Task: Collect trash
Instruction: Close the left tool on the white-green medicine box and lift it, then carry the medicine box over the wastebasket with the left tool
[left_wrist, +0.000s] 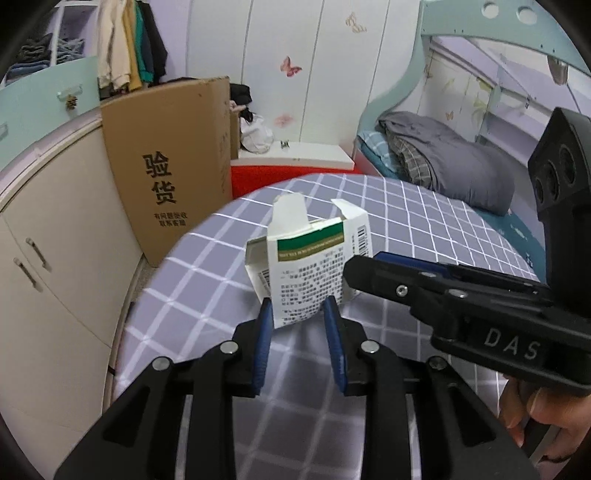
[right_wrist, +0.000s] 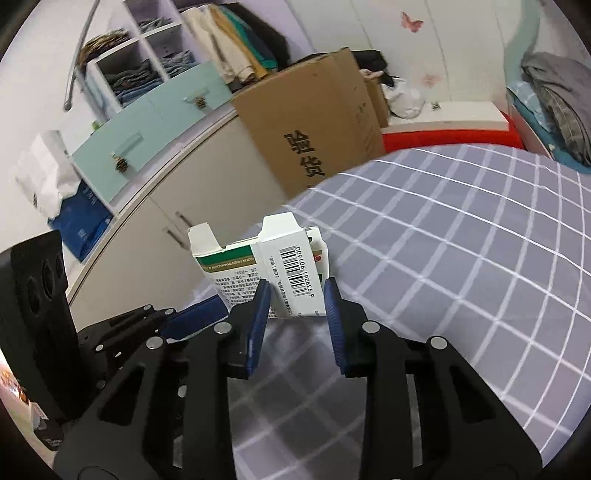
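Small white carton (left_wrist: 310, 258) w/ green band & barcode, top flaps open, sits upright roughly mid of the grey checked bench (left_wrist: 207, 280); it's gripped from two sides at once

Left claw (left_wrist: 298, 314): blue pads closed in on the carton's near lower corner, one pad each side of the printed face, both pressing the card. Narrow gap, just the carton's thickness betw. them

Right claw (right_wrist: 297, 295): same story, pads nipped onto the carton's barcode end, low down, touching both sides. In left wrist view the right claw comes in from the right of the carton, its black arm lettered DAS, blue pad tip against the carton's right edge; a hand (left_wrist: 532, 417) holds its grip, below & right of the carton. In right wrist view the left claw shows left of & below the carton, its pad reaching the carton's text side

Whether the carton's base rests on the bench or is just off it: can't tell, pads & carton hide the bottom edge

Around the carton: big brown cardboard box (left_wrist: 170, 170) w/ black characters stands behind & left of it, past the bench edge, against cream cupboards (left_wrist: 55, 258). Red block w/ white top (left_wrist: 295, 166) behind the carton, farther back. Bed w/ grey bedding (left_wrist: 450, 162) behind & right. Clothes (left_wrist: 129, 44) hang above the brown box
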